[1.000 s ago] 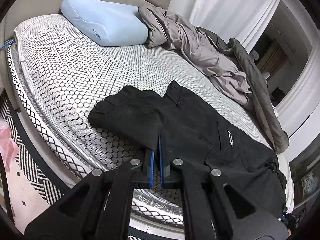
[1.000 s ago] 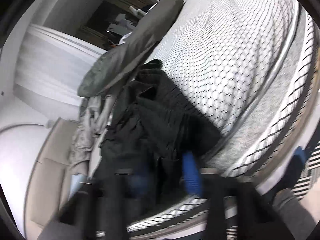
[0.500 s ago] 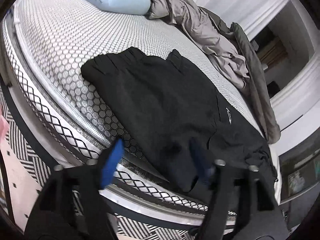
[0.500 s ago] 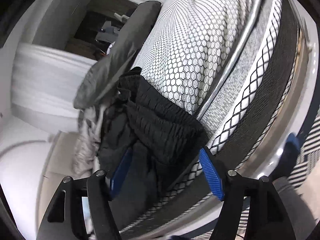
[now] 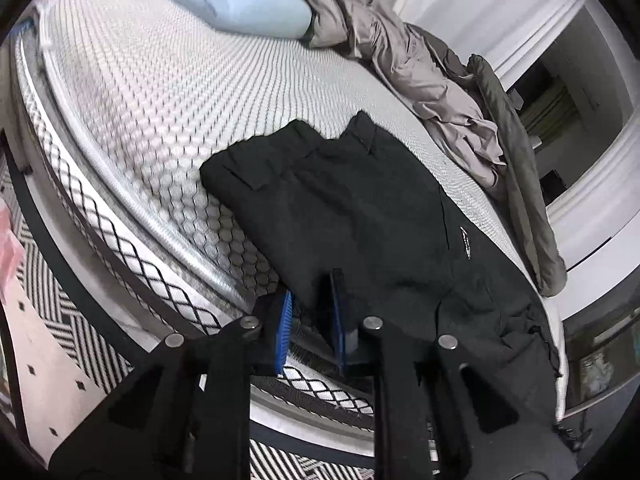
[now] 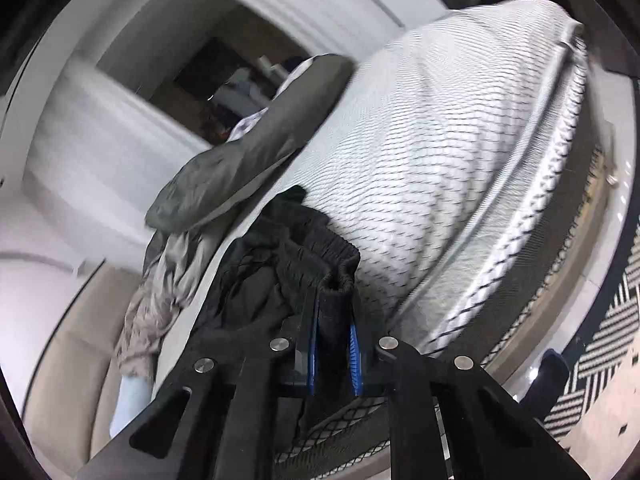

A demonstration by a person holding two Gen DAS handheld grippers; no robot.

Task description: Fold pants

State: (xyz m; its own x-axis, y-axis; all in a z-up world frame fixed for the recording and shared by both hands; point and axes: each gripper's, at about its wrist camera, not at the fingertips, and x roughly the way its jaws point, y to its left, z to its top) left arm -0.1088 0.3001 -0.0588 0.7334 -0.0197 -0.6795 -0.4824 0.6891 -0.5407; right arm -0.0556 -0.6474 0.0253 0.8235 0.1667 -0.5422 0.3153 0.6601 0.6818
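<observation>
Black pants [image 5: 360,200] at mattress [image 5: 140,100] edge, both tools [image 5: 310,320] [image 6: 335,334] clamping fabric.

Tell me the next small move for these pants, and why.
Probably lift both grippers together and carry the near edge across. The left gripper jaws are closed on the black pants at the mattress edge, and the right gripper jaws pinch the elastic waistband.
</observation>
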